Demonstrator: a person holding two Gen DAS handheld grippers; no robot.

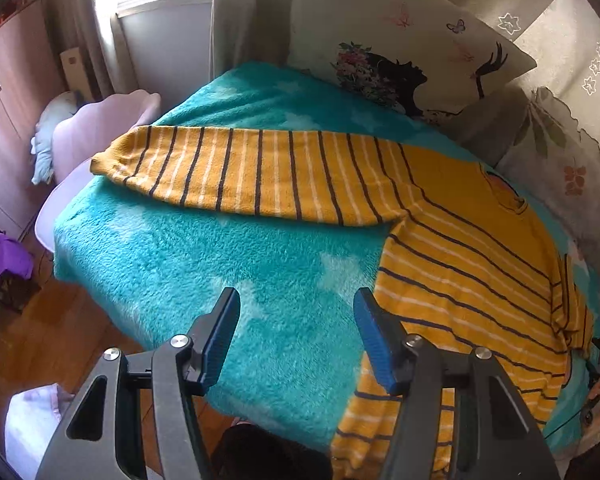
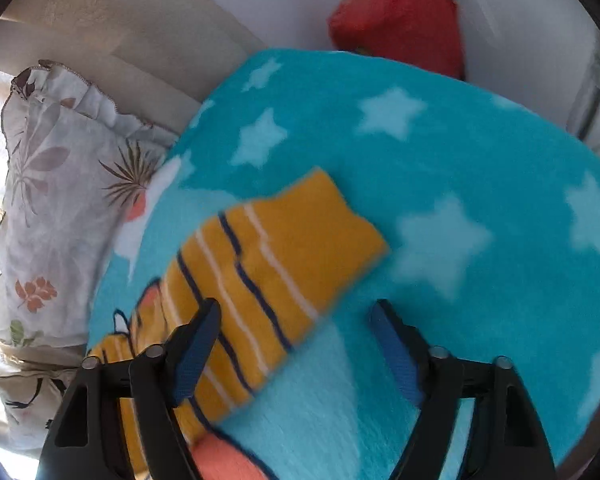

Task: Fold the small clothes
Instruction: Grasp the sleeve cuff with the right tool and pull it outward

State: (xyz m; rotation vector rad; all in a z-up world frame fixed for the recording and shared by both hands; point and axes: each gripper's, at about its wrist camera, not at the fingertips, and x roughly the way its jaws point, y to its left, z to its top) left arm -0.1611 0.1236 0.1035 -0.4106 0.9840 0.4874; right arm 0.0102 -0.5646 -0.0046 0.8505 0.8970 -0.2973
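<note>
A small yellow sweater (image 1: 460,264) with dark and white stripes lies flat on a teal star-print blanket (image 1: 228,264). One long sleeve (image 1: 240,172) stretches out to the left. My left gripper (image 1: 296,312) is open and empty, hovering over the blanket just left of the sweater's body. In the right wrist view the other sleeve (image 2: 272,264) lies on the blanket (image 2: 440,168). My right gripper (image 2: 296,320) is open and empty above that sleeve's cuff end; its left finger (image 2: 196,352) overlaps the sleeve.
Printed pillows (image 1: 404,56) lean along the back of the blanket, a floral one (image 2: 60,184) at the left in the right wrist view. A red cushion (image 2: 396,12) lies beyond the blanket. A lilac chair (image 1: 96,136) and wooden floor (image 1: 60,344) are at the left.
</note>
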